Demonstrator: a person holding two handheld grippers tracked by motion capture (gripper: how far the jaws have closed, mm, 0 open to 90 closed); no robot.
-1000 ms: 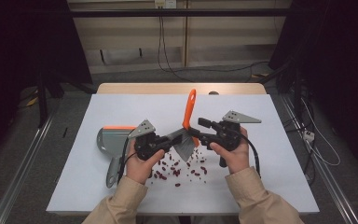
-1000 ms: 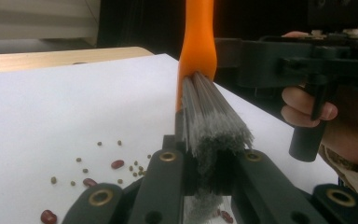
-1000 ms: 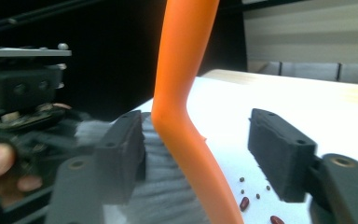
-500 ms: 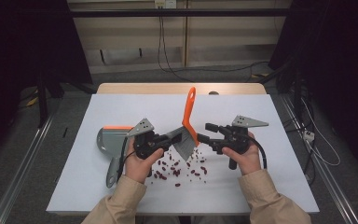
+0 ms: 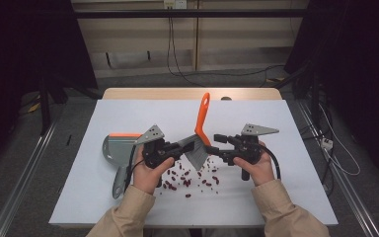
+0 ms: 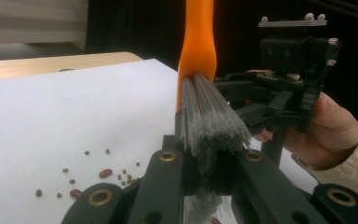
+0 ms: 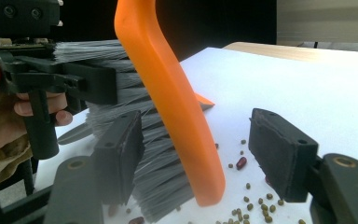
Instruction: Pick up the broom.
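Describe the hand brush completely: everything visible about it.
The brush has a curved orange handle, plastic by the look, with a hanging hole at its far end, and a fan of grey bristles. It stands nearly upright over the white table, handle up, bristles down above scattered beans. The left gripper clamps the bristles. The right gripper straddles the handle base, one pad at the bristles, the other clear.

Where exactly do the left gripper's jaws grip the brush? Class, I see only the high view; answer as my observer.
Observer: The left gripper is shut on the grey bristles, just below the orange handle.
Operator: Has the right gripper gripped yet?
Observer: No. The right gripper has its jaws open around the handle; one pad stands clear of it.
Operator: Are all the beans red?
Observer: No, small green beans lie among the red beans.
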